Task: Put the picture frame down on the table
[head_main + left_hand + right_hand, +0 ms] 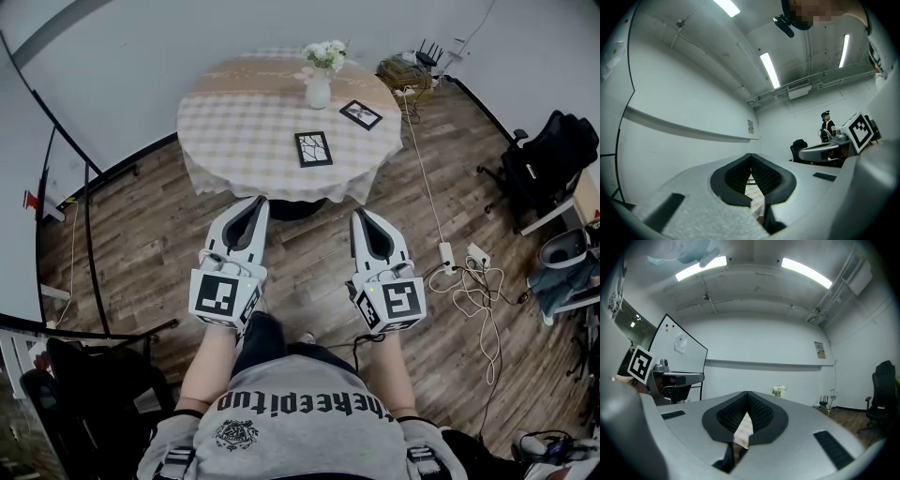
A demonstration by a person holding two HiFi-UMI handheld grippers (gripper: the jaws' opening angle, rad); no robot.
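Note:
A black picture frame [313,148] lies flat on the round table [234,122], which has a checked cloth. A second, smaller frame [361,114] lies flat near the right rim. Both grippers hover over the wood floor, short of the table's near edge. My left gripper [256,201] [751,154] has its jaws closed tip to tip, with nothing between them. My right gripper [358,214] [747,393] is likewise shut and empty. Through each pair of jaws only a sliver of the checked cloth shows.
A white vase of flowers [319,89] stands at the table's back. White cables and power strips [446,255] trail over the floor at right. A black office chair [548,159] stands far right, and black stand rails [89,234] at left.

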